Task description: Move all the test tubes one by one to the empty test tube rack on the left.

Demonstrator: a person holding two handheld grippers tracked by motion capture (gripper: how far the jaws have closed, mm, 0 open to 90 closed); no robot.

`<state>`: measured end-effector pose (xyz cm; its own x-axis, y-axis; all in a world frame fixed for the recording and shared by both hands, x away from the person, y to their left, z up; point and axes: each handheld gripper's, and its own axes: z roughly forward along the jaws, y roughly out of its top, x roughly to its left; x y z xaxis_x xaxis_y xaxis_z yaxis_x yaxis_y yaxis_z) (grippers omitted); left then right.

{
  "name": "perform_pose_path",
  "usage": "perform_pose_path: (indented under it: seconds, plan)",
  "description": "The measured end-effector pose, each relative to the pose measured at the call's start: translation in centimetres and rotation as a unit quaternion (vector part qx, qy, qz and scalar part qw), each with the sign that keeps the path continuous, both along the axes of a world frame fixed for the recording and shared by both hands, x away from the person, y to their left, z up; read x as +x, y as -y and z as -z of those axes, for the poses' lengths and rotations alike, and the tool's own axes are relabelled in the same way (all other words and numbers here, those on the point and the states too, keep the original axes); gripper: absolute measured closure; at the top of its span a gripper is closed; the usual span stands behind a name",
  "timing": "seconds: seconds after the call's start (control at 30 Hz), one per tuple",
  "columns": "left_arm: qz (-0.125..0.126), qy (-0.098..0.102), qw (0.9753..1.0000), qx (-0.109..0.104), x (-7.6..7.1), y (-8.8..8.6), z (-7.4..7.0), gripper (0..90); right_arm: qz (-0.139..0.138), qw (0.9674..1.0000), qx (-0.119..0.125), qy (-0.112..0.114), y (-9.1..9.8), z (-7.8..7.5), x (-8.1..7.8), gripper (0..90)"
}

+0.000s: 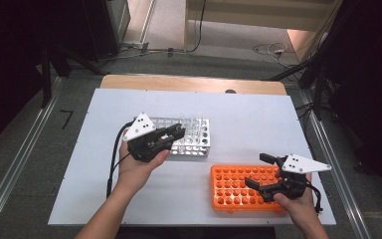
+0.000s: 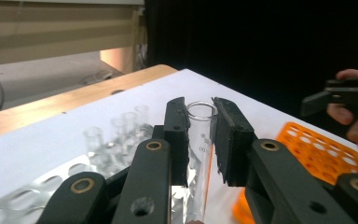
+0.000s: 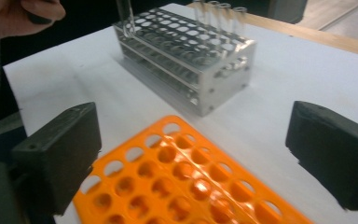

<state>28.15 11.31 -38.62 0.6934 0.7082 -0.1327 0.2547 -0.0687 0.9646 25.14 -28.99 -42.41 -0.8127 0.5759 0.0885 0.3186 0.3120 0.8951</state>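
Right now the left gripper (image 2: pixel 200 135) is squeezing a clear glass tube (image 2: pixel 199 140) between its two black pads, just under the tube's open top. The tube is standing almost straight up and is being held over the left end of the silver rack (image 1: pixel 201 144), which is sitting in the middle of the white table (image 1: pixel 258 124). A few more tubes (image 3: pixel 219 11) are standing at the far end of that rack.

The right gripper (image 1: pixel 267 172) is hanging over the right side of the orange rack (image 1: pixel 234 191), at the near right of the table. Its jaws are standing wide open, and nothing is sitting between them.

It looks like the tube is going across to the orange rack. To do this well, the left hand should be keeping the tube straight up and lifting it high enough that its bottom is not bumping the silver rack. The squeeze should be staying firm but gentle, because glass is slippery and can crack. Picking one orange hole and lining the tube's round bottom right above it before going down will help. The open right gripper should be staying out of the way.
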Motion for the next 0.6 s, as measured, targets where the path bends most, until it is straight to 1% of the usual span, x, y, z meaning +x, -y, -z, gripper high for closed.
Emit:
perform_pose_path:
  seconds: [0.17, 0.2, 0.3, 0.4, 0.47, 0.6]
  plan:
    - [-0.023, 0.0, 0.9997, -0.006, 1.8, -0.9, 0.1, 75.6, 0.024, 0.9997, -0.002, -0.003, 1.9, 0.3, 0.4, 0.0]
    - [-0.027, -0.001, 0.9996, -0.01, 2.2, -1.0, 0.2, 75.6, 0.027, 0.9996, -0.002, -0.002, 2.2, 0.4, 0.4, 0.0]
    - [-0.038, -0.003, 0.9992, -0.01, 3.4, -1.2, 0.3, 75.7, 0.033, 0.9994, -0.003, -0.001, 2.9, 0.5, 0.6, 0.0]
    - [-0.052, -0.001, 0.9986, -0.007, 4.5, -1.3, 0.4, 75.7, 0.038, 0.9993, -0.004, -0.002, 3.4, 0.7, 0.6, 0.0]
    - [-0.059, -0.002, 0.9982, -0.011, 5.2, -1.3, 0.5, 75.7, 0.04, 0.9991, -0.01, -0.003, 3.5, 0.9, 0.7, 0.0]
    - [-0.076, -0.004, 0.997, -0.012, 6.4, -1.4, 0.8, 75.7, 0.038, 0.9993, -0.007, -0.002, 3.6, 0.9, 0.7, 0.0]
